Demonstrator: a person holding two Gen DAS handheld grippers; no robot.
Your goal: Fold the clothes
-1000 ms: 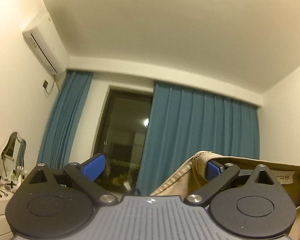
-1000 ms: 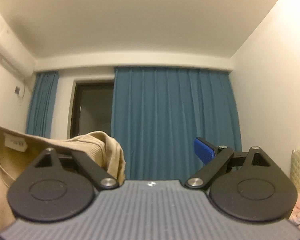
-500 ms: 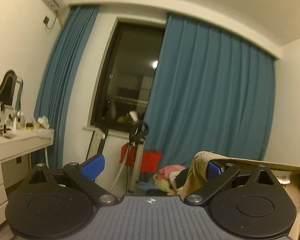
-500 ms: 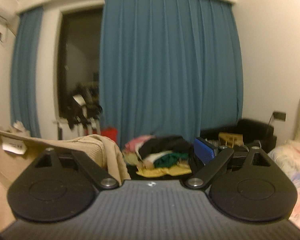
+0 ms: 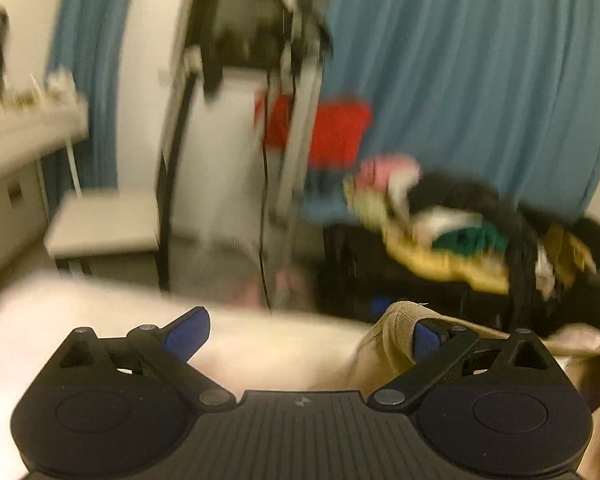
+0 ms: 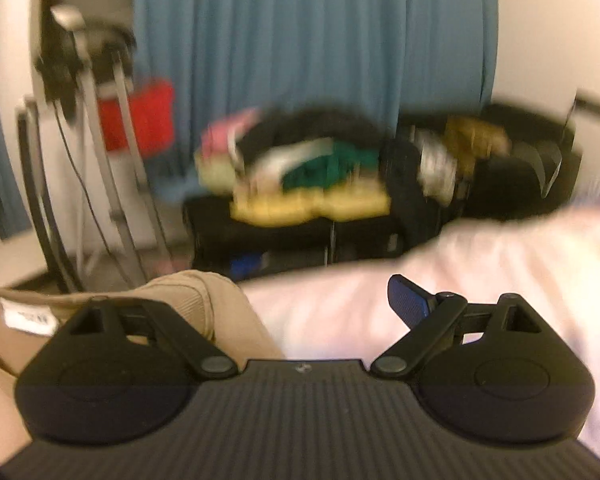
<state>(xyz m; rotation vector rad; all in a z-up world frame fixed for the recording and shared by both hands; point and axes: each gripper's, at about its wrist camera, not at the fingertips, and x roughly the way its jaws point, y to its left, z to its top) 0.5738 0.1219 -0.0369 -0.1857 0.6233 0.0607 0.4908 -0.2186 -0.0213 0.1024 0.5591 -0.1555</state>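
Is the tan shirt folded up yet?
Not yet. The tan shirt hangs stretched between the left gripper and the right gripper, draped over one finger of each, above the white bed.

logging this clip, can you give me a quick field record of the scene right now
garment: beige garment, ribbed edge hooked over one inner finger of each gripper, white tag showing
left gripper: open, cloth draped on its right finger
right gripper: open, cloth draped on its left finger
surface below: pale pink bedding
background: blue curtain, pile of mixed clothes, red item behind a stand
image quality: motion blur in both views
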